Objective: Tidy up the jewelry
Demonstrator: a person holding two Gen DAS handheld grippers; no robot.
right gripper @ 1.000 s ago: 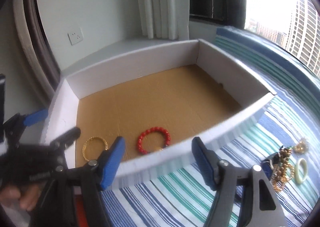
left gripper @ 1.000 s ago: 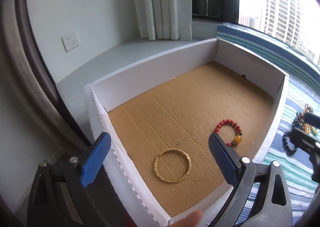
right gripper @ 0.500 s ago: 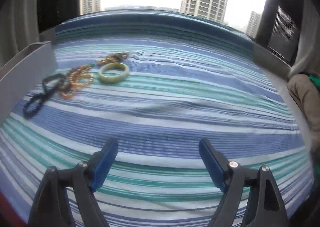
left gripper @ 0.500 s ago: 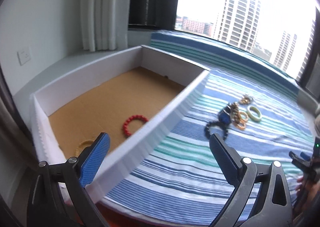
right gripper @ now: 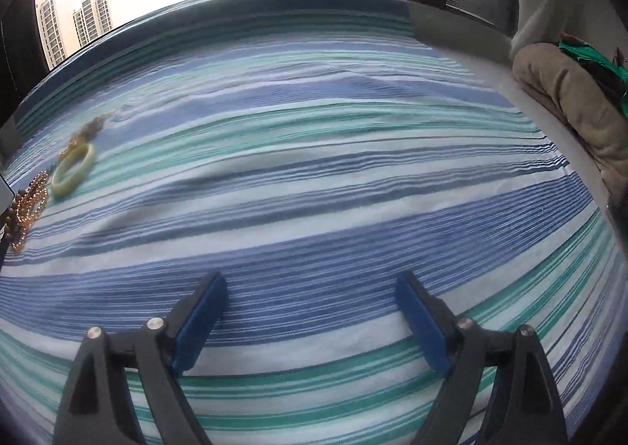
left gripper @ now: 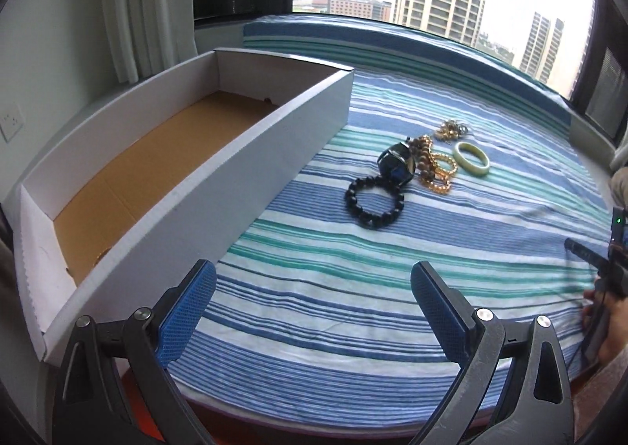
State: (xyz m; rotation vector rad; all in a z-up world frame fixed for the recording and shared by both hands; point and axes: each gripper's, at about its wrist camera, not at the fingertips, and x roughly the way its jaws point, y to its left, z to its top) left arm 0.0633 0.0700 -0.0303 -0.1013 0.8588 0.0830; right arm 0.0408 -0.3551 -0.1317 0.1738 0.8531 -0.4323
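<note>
A pile of jewelry lies on the striped cloth: a black bead bracelet [left gripper: 374, 202], a dark watch [left gripper: 397, 163], gold chains [left gripper: 435, 170], a pale green bangle [left gripper: 471, 158] and a small gold tangle [left gripper: 450, 129]. The white box [left gripper: 243, 154] with a brown cardboard floor stands to the left of them. My left gripper [left gripper: 313, 286] is open, empty, over the cloth well short of the pile. My right gripper [right gripper: 312, 293] hovers over bare cloth with its jaws opening and nothing between them. The green bangle [right gripper: 73, 169] and gold chains [right gripper: 29, 205] lie far to its left.
The blue, teal and white striped cloth [right gripper: 333, 178] spreads wide between both grippers. A beige bundle [right gripper: 573, 99] lies at the right edge. A hand holding the other gripper's body [left gripper: 604, 280] shows at the left wrist view's right edge. Windows run behind.
Both grippers swung right, away from the box and out over the striped cloth. The red bracelet and gold ring in the box dropped out of sight. The right jaws spread wider.
</note>
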